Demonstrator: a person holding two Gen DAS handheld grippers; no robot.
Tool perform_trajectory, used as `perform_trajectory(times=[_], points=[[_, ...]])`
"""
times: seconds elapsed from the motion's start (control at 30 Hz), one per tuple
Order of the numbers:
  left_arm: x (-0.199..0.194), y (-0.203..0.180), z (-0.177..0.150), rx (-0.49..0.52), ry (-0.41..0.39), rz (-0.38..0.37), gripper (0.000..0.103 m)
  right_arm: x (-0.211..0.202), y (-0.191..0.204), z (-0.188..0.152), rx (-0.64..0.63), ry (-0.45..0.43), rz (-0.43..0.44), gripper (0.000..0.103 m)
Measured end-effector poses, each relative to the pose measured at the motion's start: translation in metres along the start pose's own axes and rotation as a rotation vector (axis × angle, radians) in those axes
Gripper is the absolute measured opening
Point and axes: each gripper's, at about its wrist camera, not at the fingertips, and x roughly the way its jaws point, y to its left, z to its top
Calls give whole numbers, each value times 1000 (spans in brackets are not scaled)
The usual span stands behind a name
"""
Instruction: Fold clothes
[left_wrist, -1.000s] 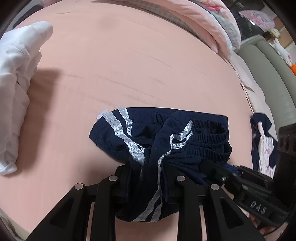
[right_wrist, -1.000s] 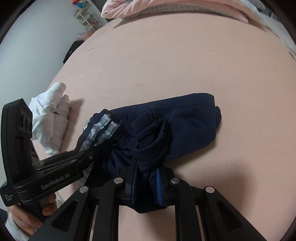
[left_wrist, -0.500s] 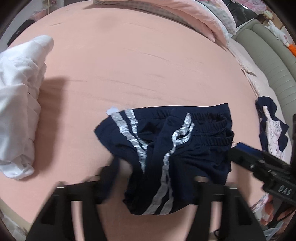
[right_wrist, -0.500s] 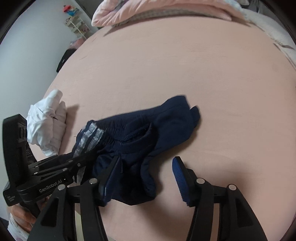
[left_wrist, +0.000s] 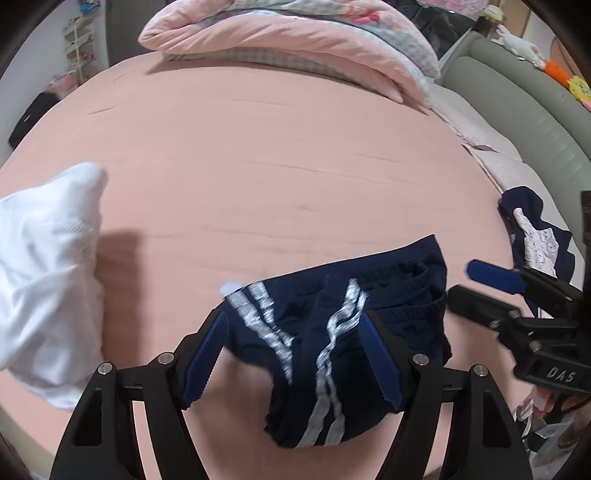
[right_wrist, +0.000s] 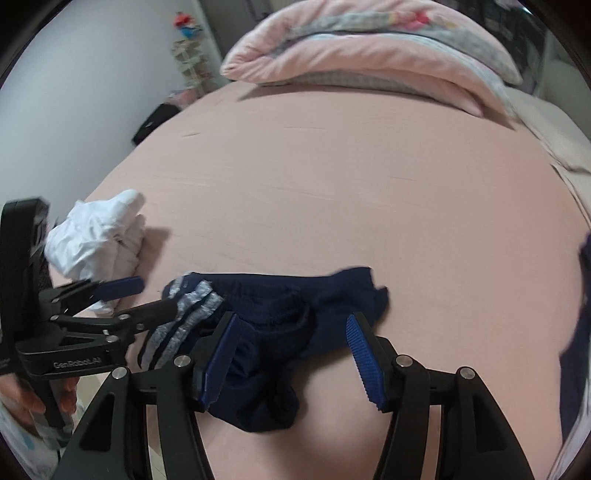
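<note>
Loosely crumpled navy shorts (left_wrist: 343, 343) with glossy silver stripes

both tongs point steeply down, side by side. the left tongs (left_wrist: 291, 354) stand with their blue-padded jaws spread, pressing on nothing. the right tongs (right_wrist: 290, 358) are spread likewise, gripping nothing. a hand (right_wrist: 40, 402) clasps the left tongs' handle at the frame's lower left.

Bed sheet (left_wrist: 277, 155) lies bare beyond navy shorts (left_wrist: 332, 332); white garment (left_wrist: 44, 277) crowds left
</note>
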Motion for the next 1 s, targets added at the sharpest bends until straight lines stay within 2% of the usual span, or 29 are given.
perform_trajectory(times=[0.2, 0.27, 0.37, 0.53, 0.6, 0.73, 0.83, 1.0], points=[[1, -16, -3, 81, -44, 6, 72, 13, 0, 2, -36, 4, 25, 60], [6, -23, 2, 97, -55, 5, 67, 18, 3, 2, -43, 3, 35, 60], [12, -23, 3, 96, -50, 8, 59, 18, -3, 1, -40, 4, 44, 60], [18, -18, 1, 79, -13, 10, 32, 14, -9, -4, -49, 8, 71, 60], [19, -19, -2, 94, -1, 13, 32, 13, -9, -6, -50, 1, 79, 60], [24, -19, -2, 134, 27, 85, 30, 14, -9, -9, -48, 3, 109, 60], [20, -12, 1, 90, 26, 61, 28, 20, -3, -11, -91, 18, 95, 60], [18, -4, 2, 70, 34, 64, 27, 27, 0, -13, -123, 32, 102, 59]])
